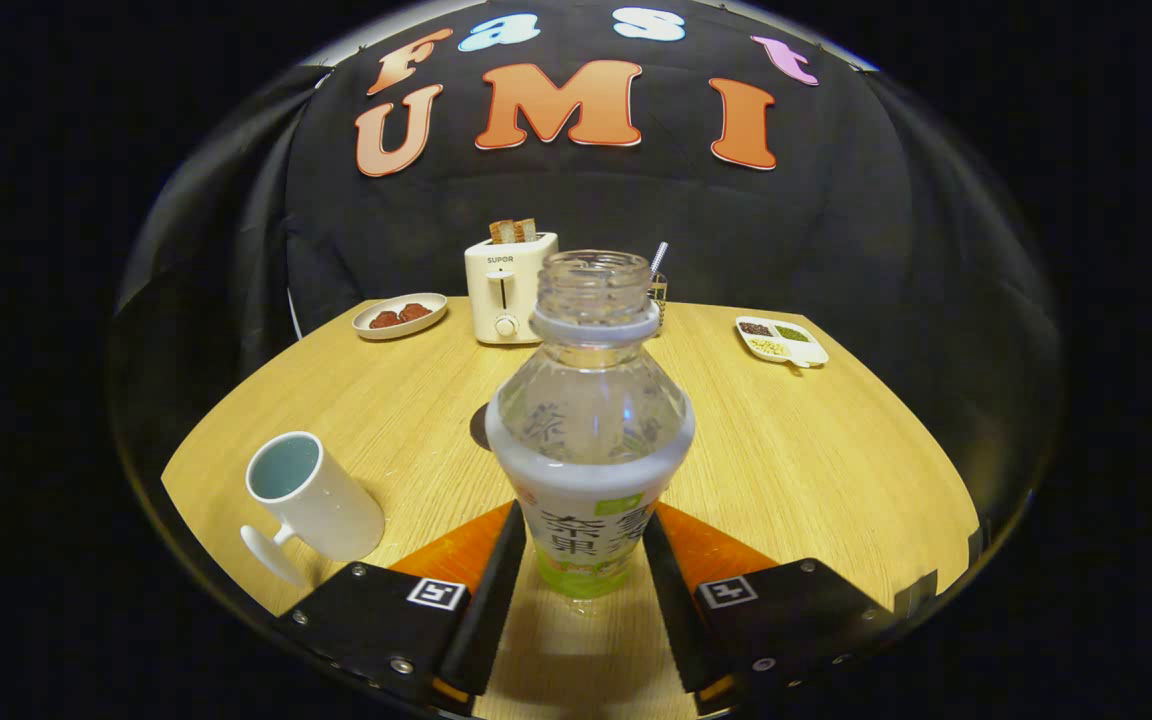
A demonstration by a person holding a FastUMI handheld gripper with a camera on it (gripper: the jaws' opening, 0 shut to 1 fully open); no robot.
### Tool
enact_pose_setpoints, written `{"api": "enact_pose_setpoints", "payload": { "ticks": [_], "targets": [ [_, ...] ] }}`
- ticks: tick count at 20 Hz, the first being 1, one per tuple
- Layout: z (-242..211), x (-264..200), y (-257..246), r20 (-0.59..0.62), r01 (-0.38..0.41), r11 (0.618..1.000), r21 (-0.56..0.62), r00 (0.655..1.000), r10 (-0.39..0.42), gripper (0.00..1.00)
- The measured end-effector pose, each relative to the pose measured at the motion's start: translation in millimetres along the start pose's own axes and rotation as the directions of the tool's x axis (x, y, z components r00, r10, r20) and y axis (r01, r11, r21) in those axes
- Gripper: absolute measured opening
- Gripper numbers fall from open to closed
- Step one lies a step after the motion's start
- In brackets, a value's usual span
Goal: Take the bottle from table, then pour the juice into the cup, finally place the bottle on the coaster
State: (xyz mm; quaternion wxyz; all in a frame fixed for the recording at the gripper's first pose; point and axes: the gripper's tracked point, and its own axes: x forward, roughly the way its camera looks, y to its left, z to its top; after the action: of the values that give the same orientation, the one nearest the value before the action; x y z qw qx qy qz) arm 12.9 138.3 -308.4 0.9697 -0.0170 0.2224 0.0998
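Clear plastic, uncapped and upright: the juice bottle (588,440) stands between my fingers, its labelled lower body flanked by both black pads. My gripper (584,570) is narrowed around the bottle, and the pads appear to touch the label on each side. I judge this a grasp, though I cannot confirm how firm it is.

The white cup (308,497) is on the wooden table (816,470), near and to the left of my fingers, handle toward me. Its mouth faces up. A dark round edge, probably the coaster (479,428), shows just behind the bottle on its left side; most of it is hidden.

Step in hand, as I judge it: secure the bottle and carry it to the cup.

- Keep the pads square on the label band, below the shoulder, where the wall is straight.
- Press enough to stop slip; thin plastic may buckle if squeezed hard.
- Lift vertically before moving left. The neck is open, so any tilt in transit risks a spill.
- Bring the neck over the cup mouth first, then tilt slowly toward the cup.

Beyond the bottle stand a toaster (508,287), a small plate (400,315) and a divided dish (782,340), well apart from the path.
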Motion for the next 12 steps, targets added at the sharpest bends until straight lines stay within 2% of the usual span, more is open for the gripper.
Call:
{"api": "enact_pose_setpoints", "payload": {
  "ticks": [6, 9, 12],
  "targets": [
    [-0.9, -1.9, 1.9, -0.084, 0.017, 1.000, -0.013, 0.996, -0.018, 0.56],
    [8.8, -9.3, 1.7, -0.088, 0.053, 0.997, -0.053, 0.994, -0.058, 0.56],
    [24.0, -21.5, 12.1, -0.083, 0.065, 0.984, -0.168, 0.993, -0.080, 0.56]
  ]
}}
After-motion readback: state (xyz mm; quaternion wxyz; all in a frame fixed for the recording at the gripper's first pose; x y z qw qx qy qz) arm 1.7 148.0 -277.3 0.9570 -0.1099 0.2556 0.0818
